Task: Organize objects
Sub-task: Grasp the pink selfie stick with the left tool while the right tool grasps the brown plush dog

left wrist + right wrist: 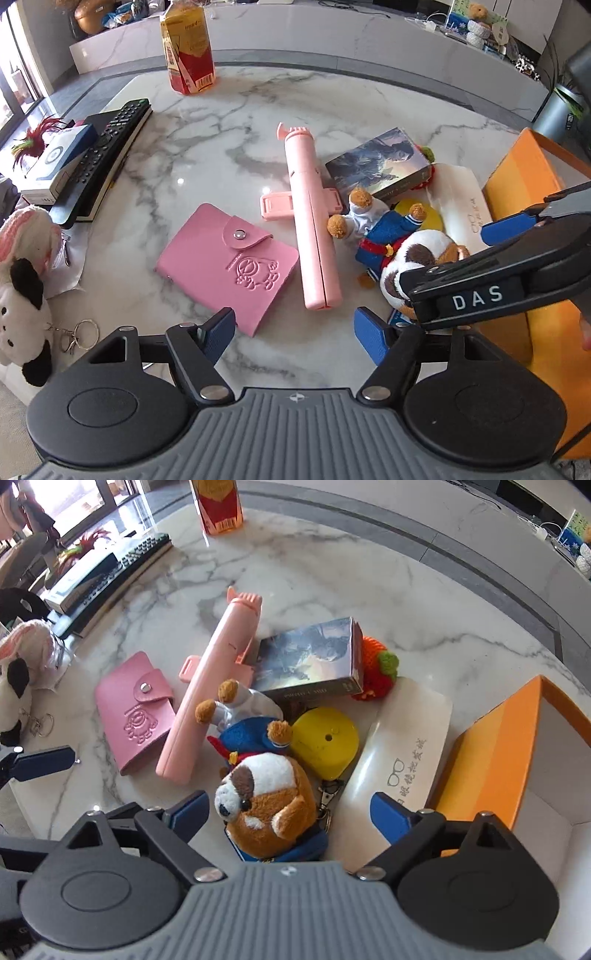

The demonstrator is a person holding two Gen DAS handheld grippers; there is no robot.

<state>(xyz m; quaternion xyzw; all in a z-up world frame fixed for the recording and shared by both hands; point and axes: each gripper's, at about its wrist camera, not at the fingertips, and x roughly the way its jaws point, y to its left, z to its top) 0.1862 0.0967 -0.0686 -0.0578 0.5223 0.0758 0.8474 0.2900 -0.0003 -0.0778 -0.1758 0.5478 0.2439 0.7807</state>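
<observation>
A heap of small things lies on the marble table (207, 155): a pink wallet (227, 267), a pink selfie stick (312, 218), a book (380, 162), a bear doll in blue (247, 720), a brown and white plush dog (267, 801), a yellow case (325, 740), a knitted strawberry (380, 668) and a white glasses case (399, 753). An orange box (491, 753) stands open at the right. My left gripper (295, 336) is open above the wallet's near edge. My right gripper (291, 810) is open, its jaws on either side of the plush dog.
A remote (107, 147) on a black book, a white box (55, 166) and a cow plush (22, 306) with key rings lie at the left. A drink carton (188, 48) stands at the far edge. The right gripper's body (498, 280) reaches in over the dog.
</observation>
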